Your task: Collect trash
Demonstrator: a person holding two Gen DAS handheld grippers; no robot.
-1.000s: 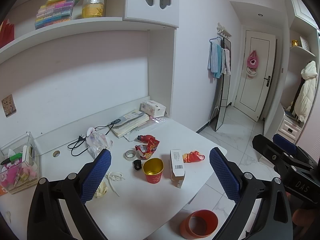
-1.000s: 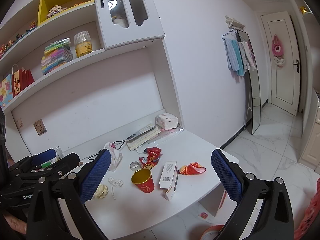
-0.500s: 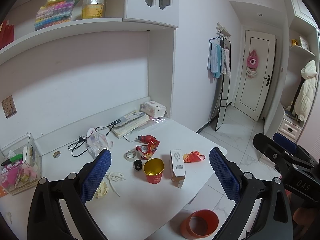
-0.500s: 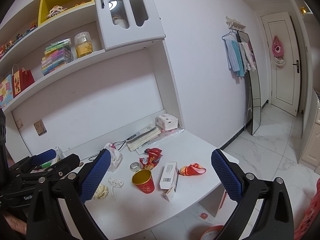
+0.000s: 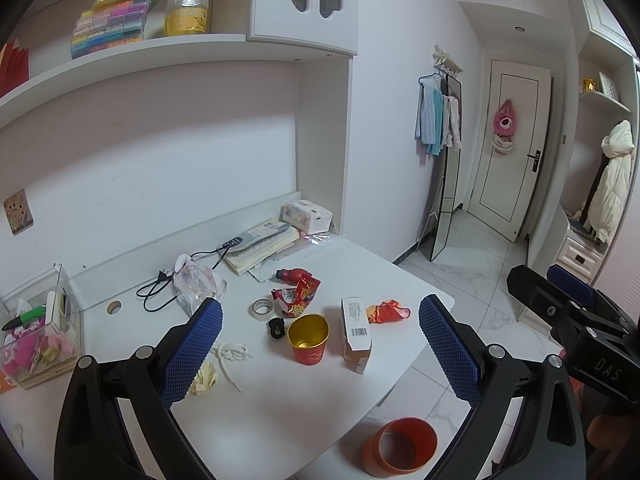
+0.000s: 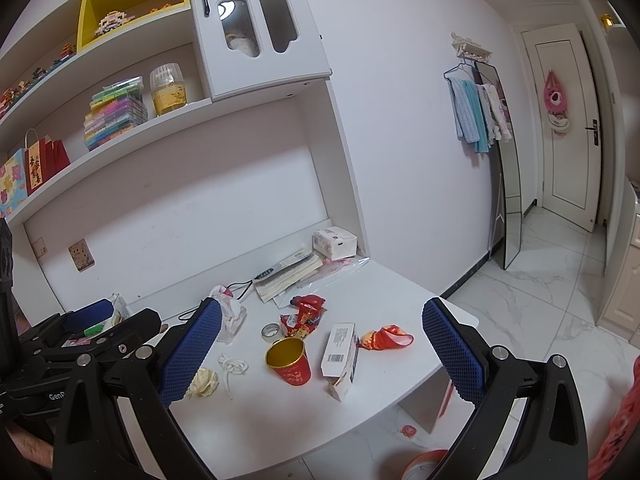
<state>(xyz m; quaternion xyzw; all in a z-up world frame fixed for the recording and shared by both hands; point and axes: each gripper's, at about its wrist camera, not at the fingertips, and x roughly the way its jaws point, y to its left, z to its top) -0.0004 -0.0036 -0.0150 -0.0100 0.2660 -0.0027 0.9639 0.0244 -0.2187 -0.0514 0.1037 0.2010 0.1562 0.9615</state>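
1. Trash, a red wrapper (image 5: 387,311), carton (image 5: 355,332) and red cup (image 5: 309,338), lies mid-surface (image 5: 280,408).
2. We hold both grippers, left gripper (image 5: 320,356) and right gripper (image 6: 322,354), above it, fingers open and empty.
3. We judge collecting not yet begun; next we descend on one piece, bound for the orange bin (image 5: 400,446).

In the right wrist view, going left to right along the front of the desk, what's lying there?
Crumpled paper ball → white string → red cup → white box → red wrapper.
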